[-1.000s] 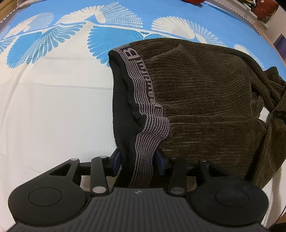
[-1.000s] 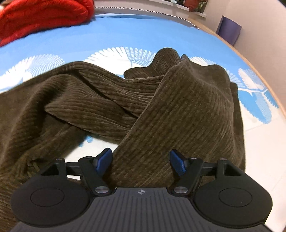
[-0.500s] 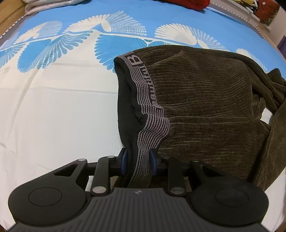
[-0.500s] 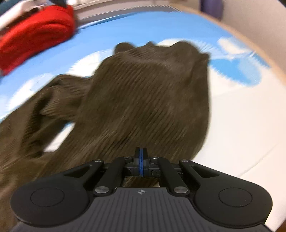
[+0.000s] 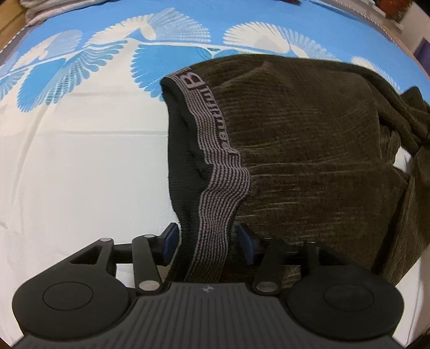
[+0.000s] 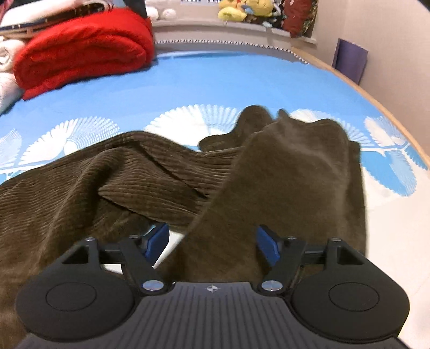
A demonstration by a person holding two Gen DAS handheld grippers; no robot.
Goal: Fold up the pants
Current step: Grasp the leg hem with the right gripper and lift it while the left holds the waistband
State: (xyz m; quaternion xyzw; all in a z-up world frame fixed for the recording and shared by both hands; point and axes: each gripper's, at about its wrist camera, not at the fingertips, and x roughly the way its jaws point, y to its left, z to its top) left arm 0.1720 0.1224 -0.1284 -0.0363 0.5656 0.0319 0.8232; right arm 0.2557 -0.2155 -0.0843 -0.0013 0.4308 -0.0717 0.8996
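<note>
Dark olive corduroy pants (image 5: 309,150) lie on the bed, with a striped grey waistband (image 5: 215,193) running toward my left gripper (image 5: 208,241). The left jaws stand apart on either side of the waistband and do not clamp it. In the right wrist view the pants' legs (image 6: 295,182) lie rumpled and crossed. My right gripper (image 6: 212,241) is open, with a leg lying between its blue fingertips (image 6: 157,239).
The bed sheet (image 5: 80,161) is white with blue fan patterns. A folded red blanket (image 6: 80,59) lies at the bed's far left. Plush toys (image 6: 250,10) sit on a ledge behind. A wooden bed edge (image 6: 389,112) runs on the right.
Both grippers were shut on the fabric half a second ago and have now opened. The right view has swung back, and the leg cloth has dropped onto the bed.
</note>
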